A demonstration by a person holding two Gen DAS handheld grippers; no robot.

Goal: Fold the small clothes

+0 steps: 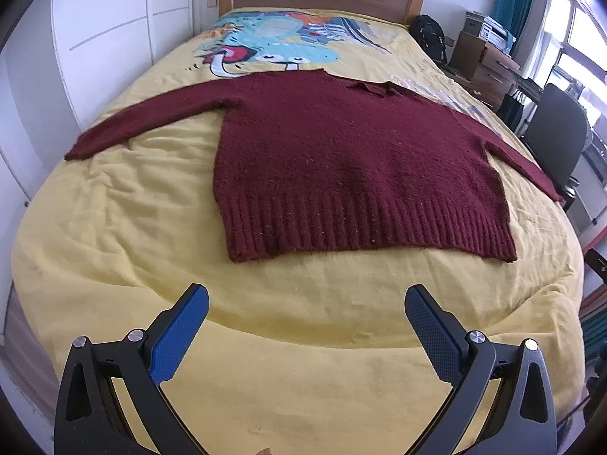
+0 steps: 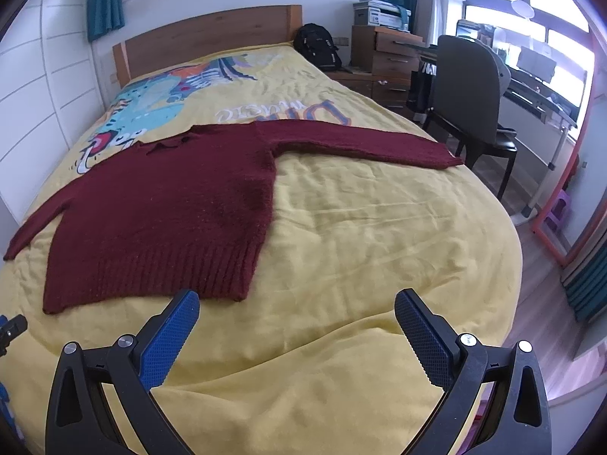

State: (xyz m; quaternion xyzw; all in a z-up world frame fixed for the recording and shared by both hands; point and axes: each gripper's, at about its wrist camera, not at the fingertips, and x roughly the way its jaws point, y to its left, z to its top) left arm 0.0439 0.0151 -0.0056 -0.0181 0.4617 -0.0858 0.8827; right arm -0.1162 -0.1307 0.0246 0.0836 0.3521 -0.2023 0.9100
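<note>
A dark red knitted sweater (image 1: 341,159) lies flat on the yellow bedspread (image 1: 303,341), hem toward me, both sleeves spread out to the sides. It also shows in the right wrist view (image 2: 170,204), to the left of centre. My left gripper (image 1: 306,299) is open and empty, hovering over the bedspread just short of the hem. My right gripper (image 2: 297,305) is open and empty, its left finger (image 2: 170,337) close to the hem's right corner. A bit of the left gripper (image 2: 11,328) shows at the left edge of the right wrist view.
The bed has a wooden headboard (image 2: 208,38) and a white wall on the left (image 1: 95,38). A black office chair (image 2: 470,91), desk, wooden drawers (image 2: 394,57) and a black backpack (image 2: 316,47) stand to the right of the bed.
</note>
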